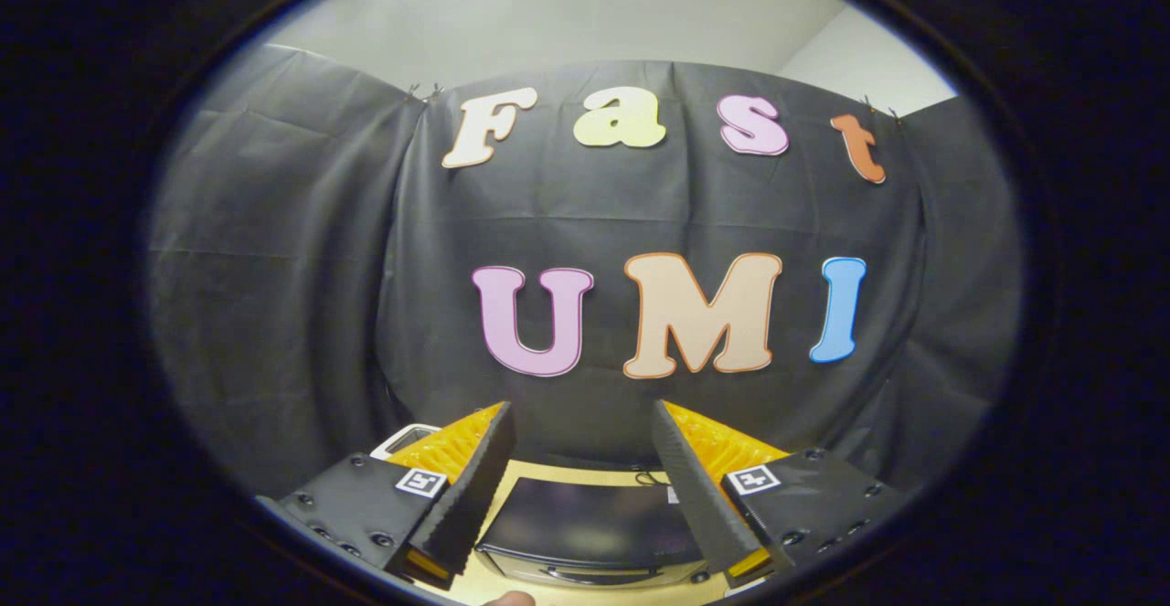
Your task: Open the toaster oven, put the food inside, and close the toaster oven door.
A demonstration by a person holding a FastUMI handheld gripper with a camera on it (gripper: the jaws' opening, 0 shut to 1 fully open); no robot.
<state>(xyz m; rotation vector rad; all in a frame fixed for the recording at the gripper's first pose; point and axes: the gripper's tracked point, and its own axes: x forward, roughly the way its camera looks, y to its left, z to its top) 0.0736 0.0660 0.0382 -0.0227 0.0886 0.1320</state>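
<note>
Jaws (581, 423) spread empty above the toaster oven (590, 533), lying crosswise below them.

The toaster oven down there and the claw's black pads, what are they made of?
The black-topped toaster oven between the fingers looks like painted or coated metal: its top is smooth and dully reflective, and its front edge and handle look silvery, probably metal. The open claw has black ridged pads that look like rubber or foam, matte and finely ribbed, backed by glossy orange plastic.

The toaster oven (585, 533) sits below, between the spread jaws; door closed.
</note>
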